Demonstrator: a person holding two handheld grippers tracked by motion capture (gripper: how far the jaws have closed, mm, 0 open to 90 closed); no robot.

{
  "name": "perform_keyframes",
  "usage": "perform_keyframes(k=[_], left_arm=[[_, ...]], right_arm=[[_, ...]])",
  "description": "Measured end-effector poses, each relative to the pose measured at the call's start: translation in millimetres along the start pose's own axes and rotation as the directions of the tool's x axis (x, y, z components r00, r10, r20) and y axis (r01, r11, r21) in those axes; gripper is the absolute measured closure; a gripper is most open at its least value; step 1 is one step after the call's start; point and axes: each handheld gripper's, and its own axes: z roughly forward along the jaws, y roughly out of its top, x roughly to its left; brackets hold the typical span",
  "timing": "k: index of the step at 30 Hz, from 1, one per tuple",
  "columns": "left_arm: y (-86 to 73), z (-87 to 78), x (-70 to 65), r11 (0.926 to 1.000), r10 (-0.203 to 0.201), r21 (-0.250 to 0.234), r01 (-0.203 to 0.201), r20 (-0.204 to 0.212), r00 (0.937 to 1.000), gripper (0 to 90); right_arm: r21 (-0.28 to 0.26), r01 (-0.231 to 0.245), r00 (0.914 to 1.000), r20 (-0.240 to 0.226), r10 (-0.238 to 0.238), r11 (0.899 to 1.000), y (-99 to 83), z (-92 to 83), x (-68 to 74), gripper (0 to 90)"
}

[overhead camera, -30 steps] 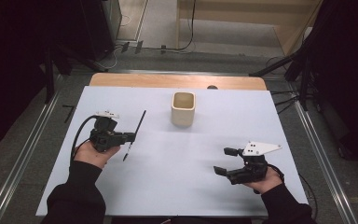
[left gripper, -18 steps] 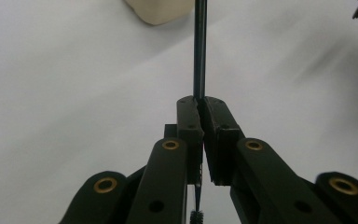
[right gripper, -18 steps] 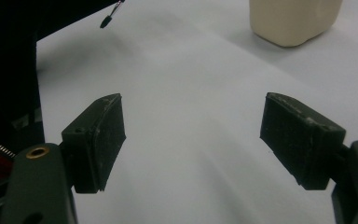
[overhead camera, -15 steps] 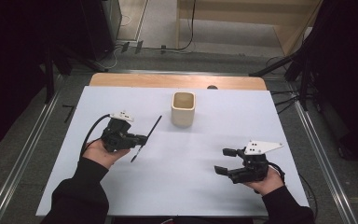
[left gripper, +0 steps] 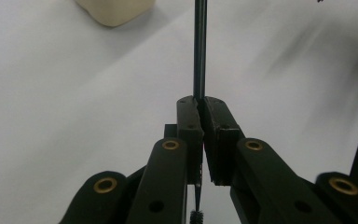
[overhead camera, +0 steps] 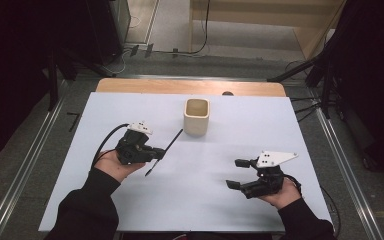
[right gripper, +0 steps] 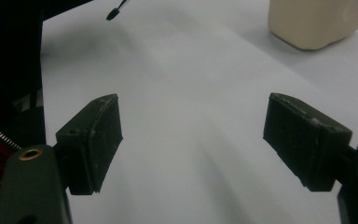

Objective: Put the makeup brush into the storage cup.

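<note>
one thin black brush (overhead camera: 164,151), clamped in the left gripper (overhead camera: 156,151), has been carried across the worktop (overhead camera: 220,150) to just beside the cream cup (overhead camera: 196,116), likely to be dropped in, while the right gripper (overhead camera: 236,173) waits released.

A thin black brush (overhead camera: 164,152) sits in the black left hand-held gripper (overhead camera: 155,152). The cup (overhead camera: 196,116) beyond the brush is plain cream. The desk (overhead camera: 190,200) is plain white, its far edge pale wood. The right hand-held gripper (overhead camera: 236,174) is black with a grey plate.
</note>
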Motion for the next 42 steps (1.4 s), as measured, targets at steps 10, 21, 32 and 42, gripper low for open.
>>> perform_keyframes(k=[10, 21, 32, 42], left_arm=[[10.7, 7.9, -12.2, 0.9931, 0.092, 0.069, -0.094, 0.029, 0.9953, 86.4], [15.3, 17.5, -25.6, 0.9659, 0.175, 0.182, -0.185, 0.066, 0.9823, 86.4], [26.2, 17.2, -31.6, 0.9289, 0.231, 0.269, -0.254, 0.113, 0.9663, 86.4], [24.6, 25.1, -46.1, 0.8599, 0.321, 0.368, -0.354, 0.149, 0.9353, 86.4]], right_arm=[[0.003, 0.047, 0.9987, -0.021, -0.047, 0.999, 11.2, 1.7, -1.4, 19.3], [0.059, 0.117, 0.9921, -0.053, -0.114, 0.991, 28.0, 13.5, -1.3, 19.4], [0.120, 0.169, 0.9841, -0.075, -0.161, 0.978, 39.6, 26.8, 2.4, 21.0], [0.171, 0.210, 0.9728, -0.135, -0.188, 0.963, 44.7, 40.9, 5.7, 21.8]])
